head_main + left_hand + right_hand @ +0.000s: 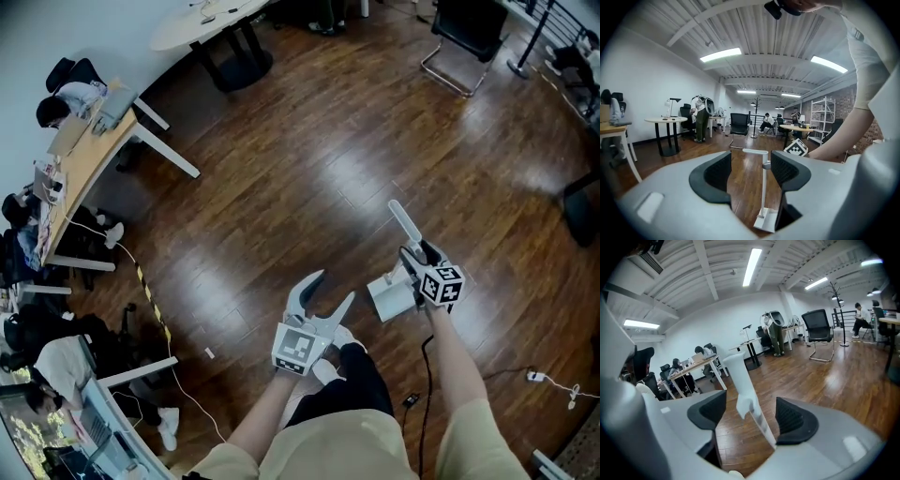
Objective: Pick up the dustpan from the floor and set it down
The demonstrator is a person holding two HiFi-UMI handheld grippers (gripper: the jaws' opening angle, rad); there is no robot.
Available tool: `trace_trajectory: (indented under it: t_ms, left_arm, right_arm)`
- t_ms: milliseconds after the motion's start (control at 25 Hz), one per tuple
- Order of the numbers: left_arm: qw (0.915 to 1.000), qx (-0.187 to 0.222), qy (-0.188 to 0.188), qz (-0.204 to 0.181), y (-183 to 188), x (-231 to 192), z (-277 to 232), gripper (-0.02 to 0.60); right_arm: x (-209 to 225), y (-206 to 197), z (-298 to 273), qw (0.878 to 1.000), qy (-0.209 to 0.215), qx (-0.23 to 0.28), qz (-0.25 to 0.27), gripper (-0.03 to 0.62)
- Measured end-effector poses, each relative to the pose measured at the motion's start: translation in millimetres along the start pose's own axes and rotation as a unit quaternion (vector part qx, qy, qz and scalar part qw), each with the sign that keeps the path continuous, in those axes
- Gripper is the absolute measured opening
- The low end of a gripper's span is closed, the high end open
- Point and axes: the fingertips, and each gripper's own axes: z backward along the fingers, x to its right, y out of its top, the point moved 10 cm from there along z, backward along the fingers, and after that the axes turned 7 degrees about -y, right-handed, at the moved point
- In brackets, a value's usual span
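R gripper open, jaws either side of upright dustpan handle, not pinching. L gripper open, empty, just left of it.

Glossy dark wooden plank floor, smooth white plastic dustpan with a matt finish

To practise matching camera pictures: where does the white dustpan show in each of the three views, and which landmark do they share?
Head view: dustpan right of centre, at the right hand-held gripper.
Left gripper view: dustpan low centre, beyond the jaws, handle upright.
Right gripper view: only its handle shows, centre, between the open jaws.
Shared landmark: the black chair.
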Motion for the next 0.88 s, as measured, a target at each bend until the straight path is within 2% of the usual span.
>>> trace_trajectory:
  t_ms: [120, 240, 400, 520, 600, 720, 800, 880]
  left_arm:
    - [0.9995, 0.014, 0.028, 0.004, 5.0, -4.8, 14.8, 0.247]
    - [0.9978, 0.032, 0.058, 0.008, 15.6, -3.8, 31.0, 0.261]
    - [0.9932, 0.052, 0.104, 0.002, 38.6, -2.2, 74.2, 0.274]
    - [0.9863, 0.068, 0.151, -0.001, 51.2, 0.7, 115.4, 0.284]
    - [0.9782, 0.082, 0.190, 0.002, 58.2, 0.8, 144.8, 0.285]
    - [0.9608, 0.110, 0.254, 0.003, 70.3, -3.9, 192.6, 0.287]
    - [0.9452, 0.131, 0.299, -0.001, 78.3, -6.6, 227.4, 0.287]
    - [0.9260, 0.145, 0.348, -0.012, 85.5, -8.2, 263.0, 0.287]
  right_arm:
    - [-8.5, 0.1, 25.2, 0.999, -0.012, 0.031, 0.008, 0.360]
    - [-37.3, 11.9, 54.0, 0.996, 0.005, 0.083, 0.030, 0.410]
    - [-117.5, 41.6, 82.8, 0.986, 0.051, 0.138, 0.077, 0.420]
    - [-188.4, 64.0, 102.6, 0.977, 0.103, 0.170, 0.078, 0.423]
    - [-234.4, 79.4, 111.3, 0.969, 0.148, 0.185, 0.074, 0.423]
    - [-299.7, 105.0, 114.6, 0.951, 0.219, 0.199, 0.090, 0.423]
    - [-337.8, 121.1, 115.4, 0.938, 0.257, 0.204, 0.115, 0.423]
    - [-373.1, 134.1, 114.7, 0.922, 0.294, 0.209, 0.138, 0.423]
